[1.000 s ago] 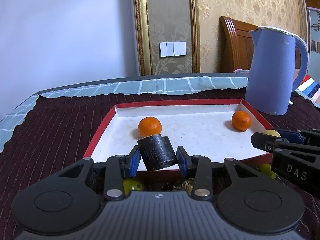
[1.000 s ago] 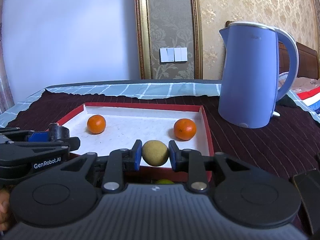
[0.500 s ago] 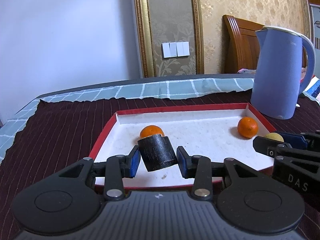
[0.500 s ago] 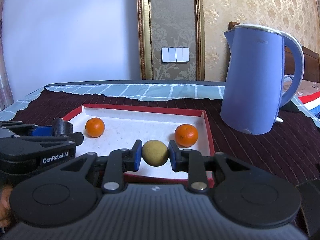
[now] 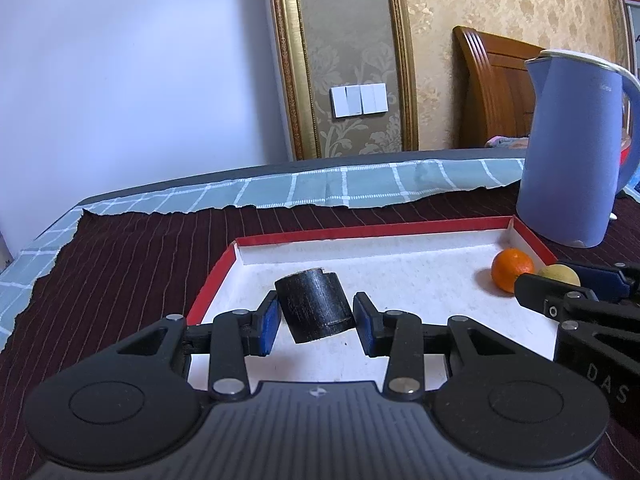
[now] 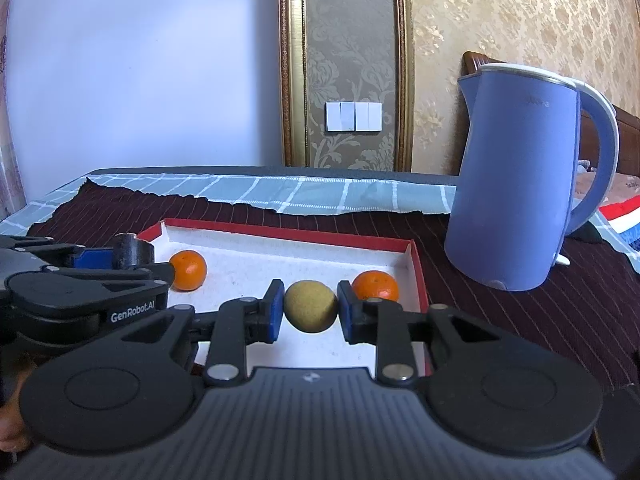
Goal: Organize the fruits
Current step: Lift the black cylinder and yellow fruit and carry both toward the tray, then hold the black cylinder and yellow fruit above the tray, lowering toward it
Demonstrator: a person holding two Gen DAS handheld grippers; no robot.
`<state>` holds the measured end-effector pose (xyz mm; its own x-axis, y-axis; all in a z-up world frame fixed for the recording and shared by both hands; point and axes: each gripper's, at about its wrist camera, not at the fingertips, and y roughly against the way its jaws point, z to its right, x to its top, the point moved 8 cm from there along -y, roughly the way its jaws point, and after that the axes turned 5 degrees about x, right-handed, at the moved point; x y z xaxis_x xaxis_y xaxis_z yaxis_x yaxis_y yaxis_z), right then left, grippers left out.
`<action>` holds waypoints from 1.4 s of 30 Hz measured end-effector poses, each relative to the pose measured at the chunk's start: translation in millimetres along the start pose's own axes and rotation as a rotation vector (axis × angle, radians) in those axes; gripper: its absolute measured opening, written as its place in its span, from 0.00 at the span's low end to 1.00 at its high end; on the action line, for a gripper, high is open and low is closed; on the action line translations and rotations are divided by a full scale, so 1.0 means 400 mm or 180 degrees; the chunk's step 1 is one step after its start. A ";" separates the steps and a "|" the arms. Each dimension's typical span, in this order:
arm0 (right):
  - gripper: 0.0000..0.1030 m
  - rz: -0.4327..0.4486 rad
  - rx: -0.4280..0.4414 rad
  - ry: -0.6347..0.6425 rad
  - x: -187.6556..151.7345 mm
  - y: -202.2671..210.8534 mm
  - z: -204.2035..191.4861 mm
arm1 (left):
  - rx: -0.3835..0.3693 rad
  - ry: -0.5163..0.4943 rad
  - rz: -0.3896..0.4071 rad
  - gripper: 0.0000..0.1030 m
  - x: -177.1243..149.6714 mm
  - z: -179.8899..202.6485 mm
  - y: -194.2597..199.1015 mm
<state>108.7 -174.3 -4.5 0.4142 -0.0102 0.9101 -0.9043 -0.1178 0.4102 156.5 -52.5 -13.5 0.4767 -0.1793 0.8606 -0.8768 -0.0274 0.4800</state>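
Fruit sits at several spots in a shallow tray with a red rim and white floor. A yellow-green round fruit is clamped between the blue pads of the right gripper, both pads pressed against its sides, above the tray floor near the near right corner. An orange lies just beyond it, close to the tray's right wall. A second orange lies toward the tray's left side, near the far left corner, partly behind the left gripper's finger in the right wrist view.

A dark cylindrical block, tilted, is between the blue pads of the left gripper. The jaws are narrowed around it, and small gaps show on each side, so it cannot be told whether the pads press on it. It is over the tray's left half, near the left rim.

The tray rests on a dark maroon striped cloth, which lies over a pale blue checked cloth along the far edge of the surface. A blue electric kettle stands upright on the maroon cloth, just beyond the tray's far right corner. A wooden headboard and white wall switches are behind.
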 end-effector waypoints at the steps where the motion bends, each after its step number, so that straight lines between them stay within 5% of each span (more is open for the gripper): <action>1: 0.26 -0.0002 -0.0003 -0.0002 0.002 -0.003 0.002 | 0.0002 -0.0007 0.0001 0.38 0.003 0.001 -0.004; 42: 0.26 -0.0081 -0.0065 -0.0078 0.044 -0.137 0.053 | 0.0138 0.0020 -0.0159 0.38 0.040 0.013 -0.157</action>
<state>167.6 -189.1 -12.1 0.4391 -0.0319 0.8979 -0.8953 -0.0981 0.4344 218.9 -58.9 -30.6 0.5203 -0.1705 0.8368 -0.8537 -0.0788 0.5147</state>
